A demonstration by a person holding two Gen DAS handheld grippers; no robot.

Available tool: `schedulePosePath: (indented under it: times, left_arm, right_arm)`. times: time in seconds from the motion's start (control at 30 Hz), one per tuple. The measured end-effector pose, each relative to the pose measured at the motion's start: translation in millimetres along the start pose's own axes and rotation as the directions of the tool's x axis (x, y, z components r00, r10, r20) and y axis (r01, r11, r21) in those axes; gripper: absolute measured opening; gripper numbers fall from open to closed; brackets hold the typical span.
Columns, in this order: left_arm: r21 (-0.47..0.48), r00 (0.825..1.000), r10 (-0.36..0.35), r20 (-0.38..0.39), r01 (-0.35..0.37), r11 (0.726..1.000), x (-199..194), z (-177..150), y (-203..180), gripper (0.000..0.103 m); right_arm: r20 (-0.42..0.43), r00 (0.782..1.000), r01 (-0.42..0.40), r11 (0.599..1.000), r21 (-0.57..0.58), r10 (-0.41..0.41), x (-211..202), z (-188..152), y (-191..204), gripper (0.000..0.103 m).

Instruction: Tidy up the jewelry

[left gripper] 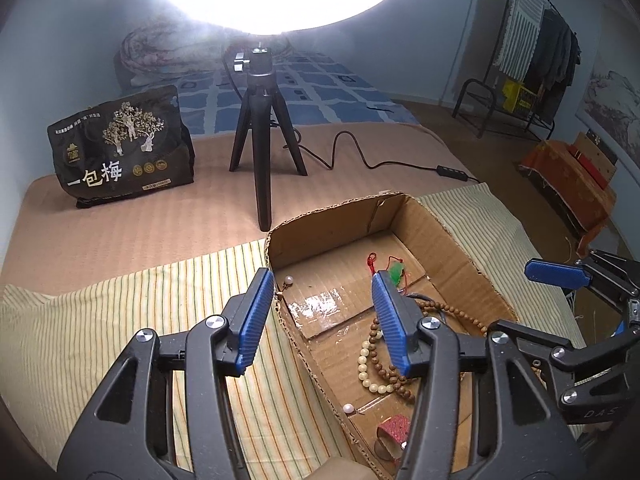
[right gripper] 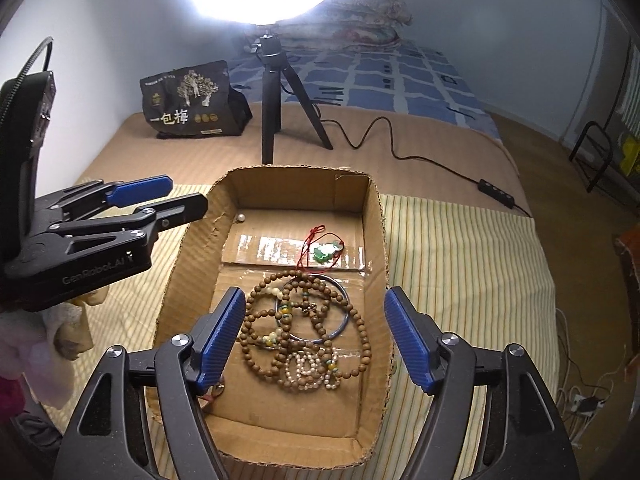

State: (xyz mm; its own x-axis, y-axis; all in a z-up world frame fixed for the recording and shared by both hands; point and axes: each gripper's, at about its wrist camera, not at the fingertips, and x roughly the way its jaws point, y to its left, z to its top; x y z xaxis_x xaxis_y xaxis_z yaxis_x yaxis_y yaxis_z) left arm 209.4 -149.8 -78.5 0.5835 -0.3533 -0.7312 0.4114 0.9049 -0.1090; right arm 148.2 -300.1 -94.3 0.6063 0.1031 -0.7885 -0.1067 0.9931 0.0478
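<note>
Your left gripper [left gripper: 320,312] hangs open and empty over the near-left wall of the cardboard box [left gripper: 460,236]. Inside lie wooden beads [left gripper: 390,372], cream beads [left gripper: 366,364], a green pendant [left gripper: 396,269] and two loose pearls [left gripper: 349,409].

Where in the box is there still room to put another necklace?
The cardboard box has bare floor along its near wall, below the wooden beads, and a taped strip at the far end between the loose pearl and the green pendant. The middle is crowded with beads, a blue bangle and pearl strand.
</note>
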Motion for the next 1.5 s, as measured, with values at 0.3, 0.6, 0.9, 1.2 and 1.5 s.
schedulePosePath:
  times: [0.3,0.6,0.9,1.2,1.5]
  left_arm:
    - [-0.003,1.000,0.004,0.017,-0.004,1.000,-19.1,-2.0,1.3,0.058]
    - [-0.006,0.998,0.016,0.055,-0.015,1.000,-50.8,-6.8,4.7,0.060]
    - [-0.009,0.992,0.042,0.116,-0.041,0.999,-99.9,-22.3,9.9,0.067]
    - [-0.011,0.986,0.062,0.154,-0.061,0.998,-143.4,-44.9,12.6,0.070]
    - [0.022,0.980,0.068,0.186,-0.073,0.997,-177.2,-65.6,5.9,0.079]
  right_arm:
    - [0.033,0.998,0.045,0.999,-0.025,-0.044,-16.0,-0.6,8.8,0.076]
    - [0.077,0.994,0.087,0.995,-0.047,-0.084,-37.8,-4.8,21.7,0.077]
    - [0.136,0.987,0.097,0.994,-0.045,-0.090,-67.6,-16.5,35.5,0.079]
    - [0.178,0.980,0.101,0.994,-0.052,-0.091,-84.7,-31.0,48.1,0.079]
    - [0.199,0.977,0.081,0.996,-0.036,-0.072,-94.7,-41.9,48.7,0.079]
